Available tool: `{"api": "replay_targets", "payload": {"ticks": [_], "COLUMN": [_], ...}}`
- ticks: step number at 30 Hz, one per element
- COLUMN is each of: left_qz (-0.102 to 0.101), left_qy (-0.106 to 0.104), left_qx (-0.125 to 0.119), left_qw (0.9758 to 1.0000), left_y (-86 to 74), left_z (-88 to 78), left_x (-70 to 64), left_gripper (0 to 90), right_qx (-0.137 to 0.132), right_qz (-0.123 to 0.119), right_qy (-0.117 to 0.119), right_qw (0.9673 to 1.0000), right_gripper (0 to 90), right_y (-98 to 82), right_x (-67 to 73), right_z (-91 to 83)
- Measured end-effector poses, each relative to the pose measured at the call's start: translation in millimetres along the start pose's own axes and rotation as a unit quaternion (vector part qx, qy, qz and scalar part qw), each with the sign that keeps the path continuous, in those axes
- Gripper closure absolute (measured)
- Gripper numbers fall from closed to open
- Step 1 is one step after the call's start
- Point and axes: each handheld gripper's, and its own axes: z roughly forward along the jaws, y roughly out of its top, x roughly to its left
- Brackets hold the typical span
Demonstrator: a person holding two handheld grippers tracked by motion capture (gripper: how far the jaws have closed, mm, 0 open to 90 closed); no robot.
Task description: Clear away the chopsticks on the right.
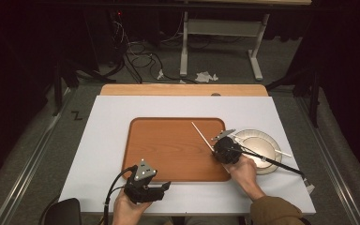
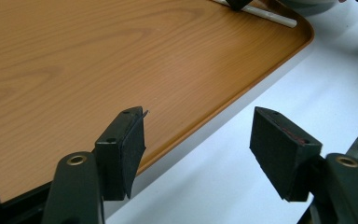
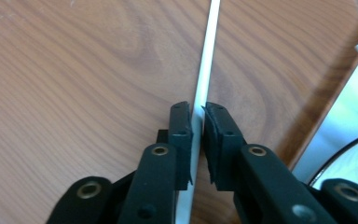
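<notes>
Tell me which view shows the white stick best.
The right gripper view: the stick runs up between the right gripper's closed jaws, over the tray. The high view shows it thin and small; the left gripper view catches a short piece far off.

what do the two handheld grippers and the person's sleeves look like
Both grippers are black. The left gripper carries a grey three-cornered plate on top and trails a black cable toward the table's near edge. In its own view the jaws are blocky black pads on arms with brass-coloured rivets. The right gripper has the same pads and rivets and a black cable. The right arm wears an olive-brown sleeve.
</notes>
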Motion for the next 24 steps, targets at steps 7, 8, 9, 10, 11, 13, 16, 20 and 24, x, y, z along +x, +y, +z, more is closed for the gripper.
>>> {"api": "replay_targets", "payload": {"ticks": [7, 8, 9, 10, 11, 13, 16, 20, 24], "left_qz": [-0.002, -0.001, -0.001, -0.001, -0.001, 0.001, 0.001, 0.000, 0.005], "left_qy": [-0.001, -0.001, -0.002, -0.002, -0.002, -0.002, -0.003, -0.005, -0.008], "left_qx": [0.001, 0.001, 0.001, 0.001, 0.002, 0.004, 0.005, 0.004, 0.008], "left_qw": [1.0000, 1.0000, 1.0000, 1.0000, 1.0000, 1.0000, 1.0000, 1.0000, 0.9999], "left_y": [0.2, 0.2, 0.3, 0.3, 0.4, 0.4, 0.7, 1.3, 2.7], "left_z": [1.1, 1.1, 1.1, 1.2, 1.4, 1.7, 2.1, 3.1, 4.8], "left_x": [-0.1, -0.2, -0.2, -0.2, -0.2, 0.0, 0.0, 0.2, 0.3], "left_gripper": [35.4, 35.4, 35.4, 35.5, 35.4, 35.4, 35.4, 35.4, 35.4], "right_qx": [0.006, 0.003, 0.003, 0.000, 0.000, -0.003, -0.009, -0.025, -0.047], "right_qz": [0.001, -0.002, 0.001, 0.000, -0.002, -0.002, -0.002, -0.006, -0.008], "right_qy": [-0.007, -0.007, -0.006, -0.005, -0.004, -0.003, 0.002, 0.013, 0.029], "right_qw": [1.0000, 1.0000, 1.0000, 1.0000, 1.0000, 1.0000, 1.0000, 0.9996, 0.9984], "right_gripper": [76.5, 76.3, 76.0, 75.8, 75.6, 75.0, 74.0, 72.3, 69.1], "right_y": [-0.7, -0.9, -0.8, -0.9, -1.1, -1.4, -1.8, -2.4, -4.4], "right_x": [0.1, -0.3, 0.1, 0.1, 0.0, 0.4, 0.7, 0.8, 1.4], "right_z": [-1.8, -1.8, -2.2, -2.7, -3.4, -5.2, -8.2, -13.5, -20.6]}}
